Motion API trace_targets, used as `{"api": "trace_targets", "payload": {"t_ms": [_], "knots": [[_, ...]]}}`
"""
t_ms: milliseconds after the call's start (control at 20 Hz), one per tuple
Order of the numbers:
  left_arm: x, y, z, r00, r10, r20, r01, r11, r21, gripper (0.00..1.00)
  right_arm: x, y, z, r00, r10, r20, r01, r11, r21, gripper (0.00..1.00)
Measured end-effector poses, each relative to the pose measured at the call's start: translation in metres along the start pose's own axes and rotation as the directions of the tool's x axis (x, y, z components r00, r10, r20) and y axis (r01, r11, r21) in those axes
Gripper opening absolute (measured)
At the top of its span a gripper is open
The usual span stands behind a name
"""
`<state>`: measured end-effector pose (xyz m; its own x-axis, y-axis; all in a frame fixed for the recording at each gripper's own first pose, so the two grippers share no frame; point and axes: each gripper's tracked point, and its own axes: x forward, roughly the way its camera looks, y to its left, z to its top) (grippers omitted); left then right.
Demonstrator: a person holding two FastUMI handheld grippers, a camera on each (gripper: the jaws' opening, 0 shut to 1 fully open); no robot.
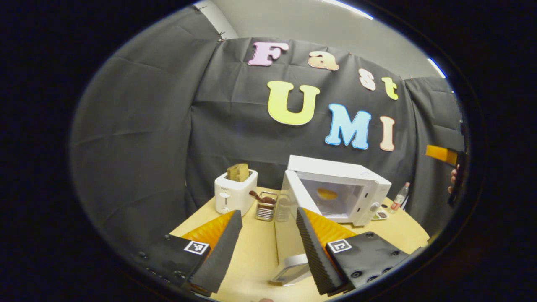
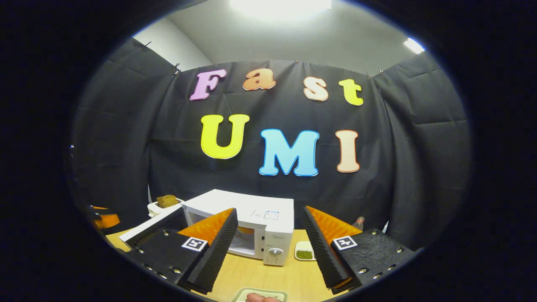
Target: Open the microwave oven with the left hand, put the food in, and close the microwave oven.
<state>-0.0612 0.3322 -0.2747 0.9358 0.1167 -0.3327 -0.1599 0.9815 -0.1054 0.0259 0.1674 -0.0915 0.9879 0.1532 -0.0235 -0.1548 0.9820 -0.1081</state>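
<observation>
Nearest the lens in the left gripper view, the left hand-held gripper (image 1: 268,241) hangs with its fingers spread apart and nothing between them, above the pale wooden tabletop (image 1: 256,260), where a small white rounded object (image 1: 291,269) lies just beside its right finger. Beyond it stands the white box-shaped microwave oven (image 1: 340,191), its door (image 1: 293,195) swung open to the left, and a yellowish piece of food (image 1: 327,193) sits inside the cavity. Left of the oven, a white toaster (image 1: 235,193) holds brown bread slices (image 1: 238,172) in its slots; its front marking is too small to read. Between them a wire mesh basket (image 1: 266,206) holds brownish items. A clear bottle with a red label (image 1: 400,198) stands right of the oven. In the right gripper view, the right hand-held gripper (image 2: 268,247) is likewise spread wide and empty, and a small white dish of green grains (image 2: 304,252) rests by the oven.
</observation>
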Motion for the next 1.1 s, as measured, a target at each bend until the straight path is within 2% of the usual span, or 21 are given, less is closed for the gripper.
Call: {"api": "trace_targets", "payload": {"t_ms": [100, 150, 200, 300, 350, 400, 450, 700, 1100], "knots": [[0.005, 0.01, -0.016, 0.999, 0.011, -0.034, -0.011, 1.0, -0.009, 0.87, -0.01, -0.002, 0.009, 1.0, -0.016, 0.013, 0.015, 1.0, 0.016, 0.93], [0.006, 0.015, -0.022, 0.998, 0.017, -0.057, -0.018, 1.0, -0.017, 0.89, -0.014, -0.004, 0.013, 1.0, -0.022, 0.022, 0.022, 1.0, 0.016, 0.93], [0.006, 0.02, -0.028, 0.997, 0.028, -0.072, -0.03, 0.999, -0.017, 0.78, -0.015, -0.006, 0.016, 0.999, -0.029, 0.028, 0.029, 0.999, 0.013, 0.94], [0.005, 0.047, -0.034, 0.988, 0.124, -0.088, -0.123, 0.992, 0.012, 0.42, -0.019, -0.012, 0.018, 0.999, -0.036, 0.031, 0.036, 0.999, 0.003, 0.93], [0.006, 0.054, -0.038, 0.985, 0.14, -0.097, -0.139, 0.99, 0.011, 0.24, -0.019, -0.016, 0.02, 0.999, -0.037, 0.032, 0.037, 0.999, -0.002, 0.93], [0.001, 0.045, -0.045, 0.989, 0.083, -0.125, -0.087, 0.996, -0.024, 0.06, -0.019, -0.019, 0.02, 0.999, -0.038, 0.03, 0.039, 0.999, -0.009, 0.93], [0.002, 0.035, -0.053, 0.989, 0.037, -0.145, -0.043, 0.998, -0.038, 0.07, -0.018, -0.021, 0.022, 0.999, -0.037, 0.029, 0.038, 0.999, -0.013, 0.93], [0.014, -0.006, -0.061, 0.978, -0.08, -0.191, 0.097, 0.992, 0.08, 0.07, -0.019, -0.037, 0.03, 0.998, -0.038, 0.054, 0.039, 0.999, -0.028, 0.93], [0.011, -0.051, -0.063, 0.965, -0.148, -0.217, 0.174, 0.979, 0.104, 0.07, -0.017, -0.054, 0.027, 0.998, -0.049, 0.044, 0.05, 0.999, -0.019, 0.93]]}}
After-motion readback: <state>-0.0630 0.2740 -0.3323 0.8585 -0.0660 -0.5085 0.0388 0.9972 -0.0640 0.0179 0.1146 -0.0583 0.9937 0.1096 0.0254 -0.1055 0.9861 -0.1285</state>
